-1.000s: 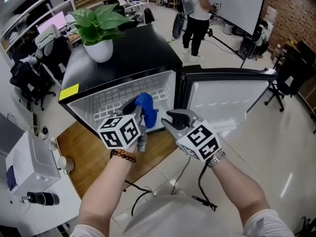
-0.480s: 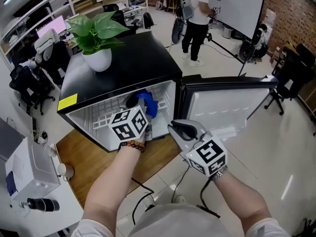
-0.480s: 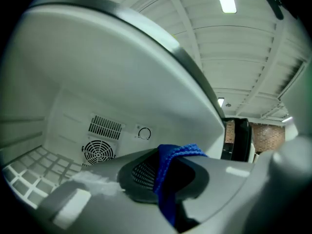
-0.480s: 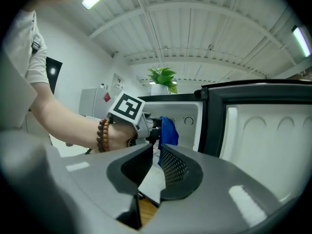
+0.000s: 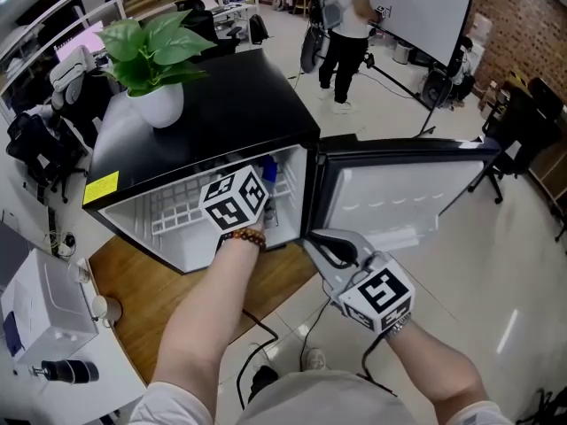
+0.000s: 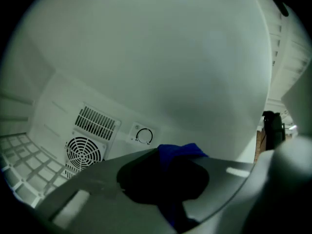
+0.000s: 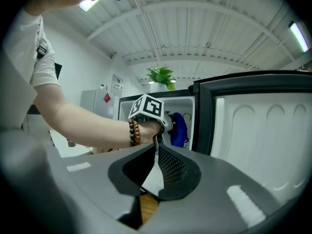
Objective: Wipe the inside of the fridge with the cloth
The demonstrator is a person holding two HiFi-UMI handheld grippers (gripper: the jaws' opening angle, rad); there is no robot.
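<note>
One blue cloth (image 6: pixel 179 151) between left claw (image 6: pixel 165 168) jaws

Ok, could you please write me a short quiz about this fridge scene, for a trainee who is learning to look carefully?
1. True or false: the fridge door stands open.
2. What stands on top of the fridge? A. a potted plant B. a kettle C. a toolbox
3. Fill in: inside the fridge, the left hand-held gripper is shut on a blue ____.
Key: 1 true; 2 A; 3 cloth.
</note>
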